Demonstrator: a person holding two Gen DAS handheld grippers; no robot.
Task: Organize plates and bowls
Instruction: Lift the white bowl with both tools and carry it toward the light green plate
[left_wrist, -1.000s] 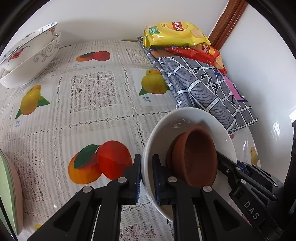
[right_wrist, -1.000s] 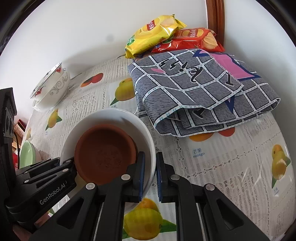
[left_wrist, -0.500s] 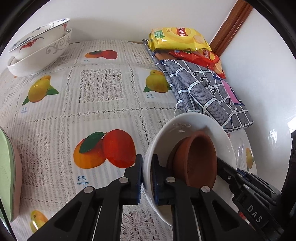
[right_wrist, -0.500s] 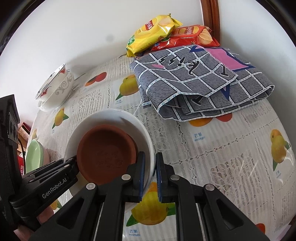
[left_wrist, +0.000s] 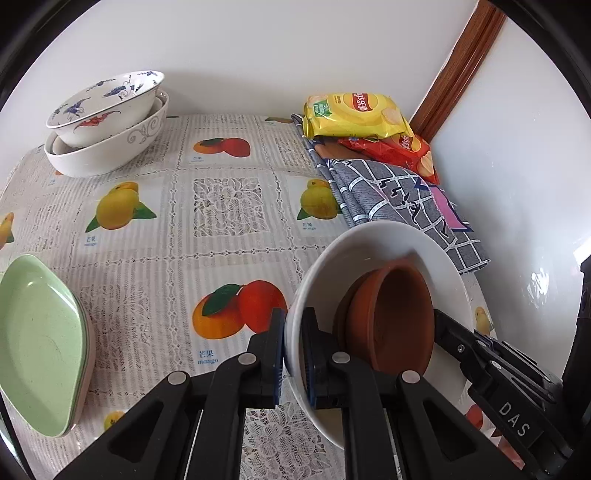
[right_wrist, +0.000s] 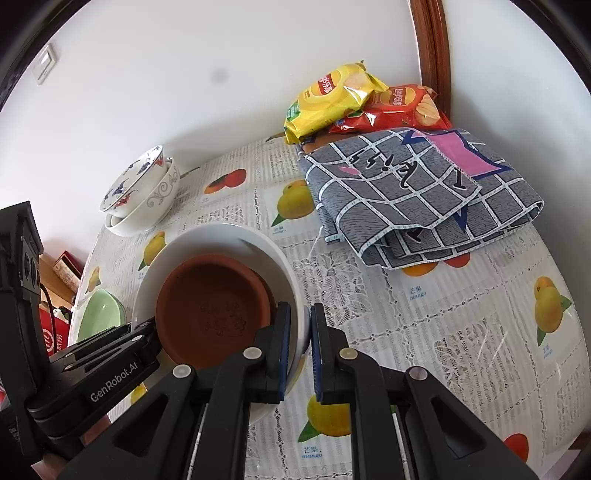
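Note:
A white bowl (left_wrist: 384, 243) holds a brown clay dish (left_wrist: 391, 317) and is lifted above the table. My left gripper (left_wrist: 293, 354) is shut on its left rim. My right gripper (right_wrist: 299, 347) is shut on its opposite rim; the white bowl (right_wrist: 229, 240) and the clay dish (right_wrist: 210, 306) show there too. Two stacked patterned bowls (left_wrist: 107, 122) stand at the far left corner, also in the right wrist view (right_wrist: 144, 195). Green plates (left_wrist: 37, 339) lie at the left edge, also in the right wrist view (right_wrist: 99, 314).
A folded grey checked cloth (right_wrist: 417, 199) lies at the back right. Yellow (left_wrist: 351, 114) and red (left_wrist: 395, 147) chip bags rest behind it by the wall. The fruit-print tablecloth (left_wrist: 221, 206) covers the table. White walls close the back and right sides.
Both grippers have risen and pulled back with the white bowl held between them. The view now takes in more of the table, the stacked bowls and the green plates.

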